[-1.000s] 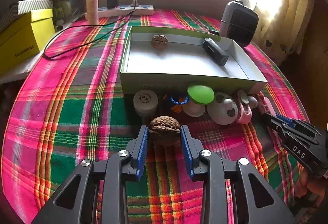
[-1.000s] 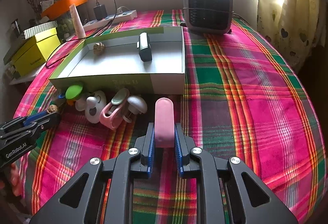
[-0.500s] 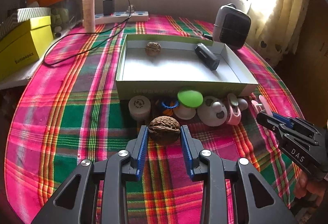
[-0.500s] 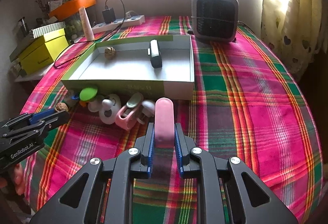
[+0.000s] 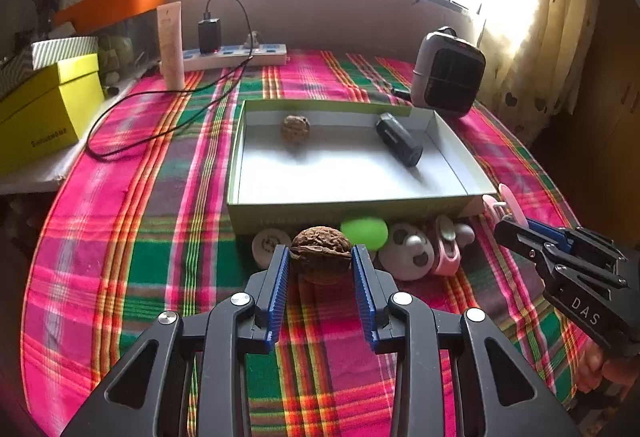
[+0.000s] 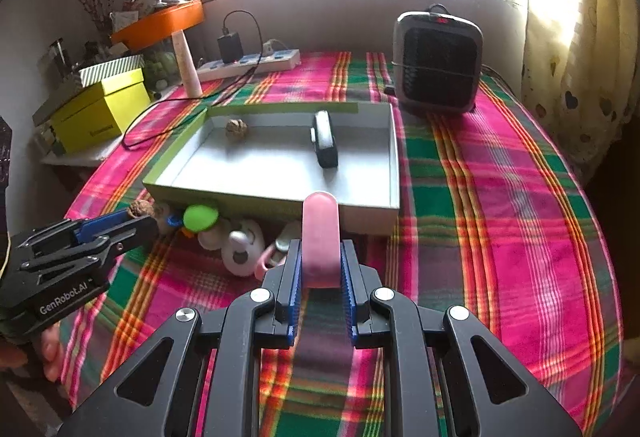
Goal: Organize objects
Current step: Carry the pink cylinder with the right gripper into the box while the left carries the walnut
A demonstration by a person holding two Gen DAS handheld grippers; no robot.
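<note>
My left gripper [image 5: 321, 257] is shut on a brown walnut [image 5: 320, 251], held above the plaid cloth just before the shallow green-edged box [image 5: 352, 215]. Inside that box lie a second walnut [image 5: 295, 128] and a black oblong device [image 5: 399, 139]. My right gripper [image 6: 320, 257] is shut on a flat pink rounded piece [image 6: 320, 237], raised in front of the box's near right corner [image 6: 372, 215]. Along the box's front wall sit a green cap [image 5: 365, 233], a white panda-like toy [image 5: 406, 255], a pink clip [image 5: 447, 255] and a white round lid [image 5: 270, 245].
A small grey heater [image 6: 438, 63] stands behind the box at the right. A power strip with a charger and black cable [image 5: 234, 53] lies at the back, a cream tube [image 5: 171, 45] beside it. Yellow boxes [image 5: 44, 109] sit off the table's left edge.
Both grippers have risen and pulled back a little with their loads, so the box and the row of small things appear farther off and lower in each view.
</note>
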